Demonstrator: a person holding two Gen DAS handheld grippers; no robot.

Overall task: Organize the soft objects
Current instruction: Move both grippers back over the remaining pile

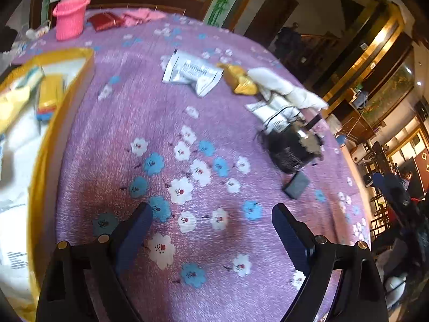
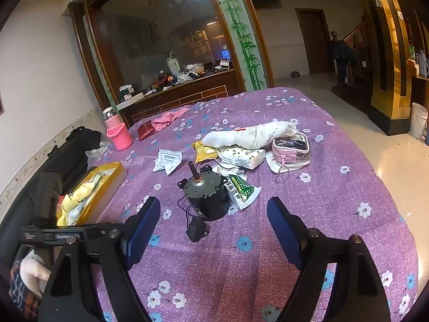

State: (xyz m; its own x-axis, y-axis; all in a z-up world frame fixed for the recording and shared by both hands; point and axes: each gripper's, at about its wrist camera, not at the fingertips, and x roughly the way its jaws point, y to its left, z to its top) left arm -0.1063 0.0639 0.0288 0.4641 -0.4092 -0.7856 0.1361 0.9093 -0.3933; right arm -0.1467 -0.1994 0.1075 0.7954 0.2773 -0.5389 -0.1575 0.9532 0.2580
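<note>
A rolled white cloth (image 2: 249, 134) lies across a heap of packets on the purple flowered tablecloth (image 2: 335, 201). In the heap are a yellow packet (image 2: 205, 151), a white tissue pack (image 2: 242, 158), a clear pink-trimmed pouch (image 2: 291, 147) and a green-and-white sachet (image 2: 241, 189). White sachets (image 2: 167, 161) lie apart to the left. A gold box (image 2: 107, 185) at the left holds yellow and white soft items. My right gripper (image 2: 214, 212) stands open and empty short of the heap. My left gripper (image 1: 211, 216) is open over bare cloth, with the gold box (image 1: 45, 145) to its left.
A black motor (image 2: 207, 196) with a cord and small plug (image 2: 197, 232) stands just before the heap. A pink bottle in a knitted sleeve (image 2: 118, 131), a red pouch (image 2: 146, 130) and a pink cloth (image 2: 169, 116) lie at the far left. A person's hand (image 2: 32, 271) holds the left gripper.
</note>
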